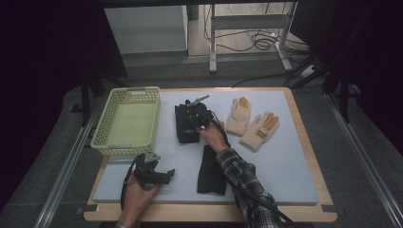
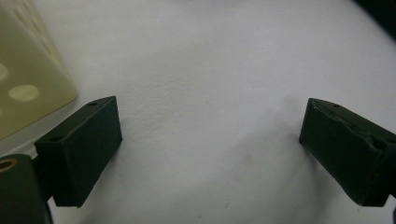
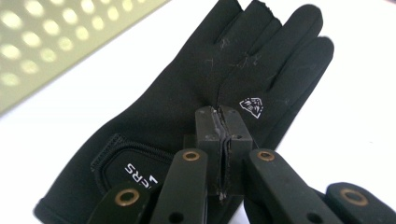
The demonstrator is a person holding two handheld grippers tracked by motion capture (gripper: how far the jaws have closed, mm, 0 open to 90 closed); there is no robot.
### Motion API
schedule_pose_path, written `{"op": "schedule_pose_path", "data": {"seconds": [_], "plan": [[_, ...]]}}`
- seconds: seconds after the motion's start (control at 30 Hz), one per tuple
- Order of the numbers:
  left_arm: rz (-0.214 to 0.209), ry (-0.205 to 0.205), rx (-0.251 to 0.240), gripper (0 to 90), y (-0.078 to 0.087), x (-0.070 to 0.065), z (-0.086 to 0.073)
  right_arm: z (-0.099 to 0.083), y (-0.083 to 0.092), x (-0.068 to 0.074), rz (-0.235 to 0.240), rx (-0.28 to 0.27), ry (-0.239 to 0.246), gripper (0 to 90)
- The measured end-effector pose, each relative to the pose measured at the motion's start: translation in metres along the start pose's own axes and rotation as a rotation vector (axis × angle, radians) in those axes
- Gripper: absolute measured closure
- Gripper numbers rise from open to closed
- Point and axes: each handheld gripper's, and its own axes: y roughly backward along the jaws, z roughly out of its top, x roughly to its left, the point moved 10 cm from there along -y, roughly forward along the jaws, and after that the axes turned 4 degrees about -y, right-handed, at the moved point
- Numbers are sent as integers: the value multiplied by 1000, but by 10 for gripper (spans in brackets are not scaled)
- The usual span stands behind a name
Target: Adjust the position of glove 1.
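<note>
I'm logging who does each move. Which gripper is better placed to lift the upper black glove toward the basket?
The right gripper: its jaws are closed, pinching a fold of the black glove. The left gripper stands open over bare mat near the basket, holding nothing.

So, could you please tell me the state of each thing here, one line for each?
Right gripper: shut, pinching a fold of the far black glove.
Far black glove: lying flat beside the basket.
Near black glove: lying flat, untouched.
Left gripper: open, nothing between its jaws.
Basket: upright, empty.
Two cream gloves: lying flat, side by side.
</note>
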Motion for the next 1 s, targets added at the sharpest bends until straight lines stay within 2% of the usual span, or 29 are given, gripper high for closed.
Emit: {"op": "schedule_pose_path", "data": {"seconds": [0.33,0.57,0.83,0.9,1.0], "plan": [[1,-6,6,57,0,0,-1,5,53,10,28,-73,-20,870],[0,-6,4,57,0,0,0,-1,94,18,51,-105,-44,869],[1,-8,5,56,0,1,0,-27,136,24,56,-118,-61,869],[1,-8,5,57,0,1,0,-30,140,24,57,-119,-65,869],[2,-5,2,57,0,0,0,-49,158,26,62,-120,-95,868]]}}
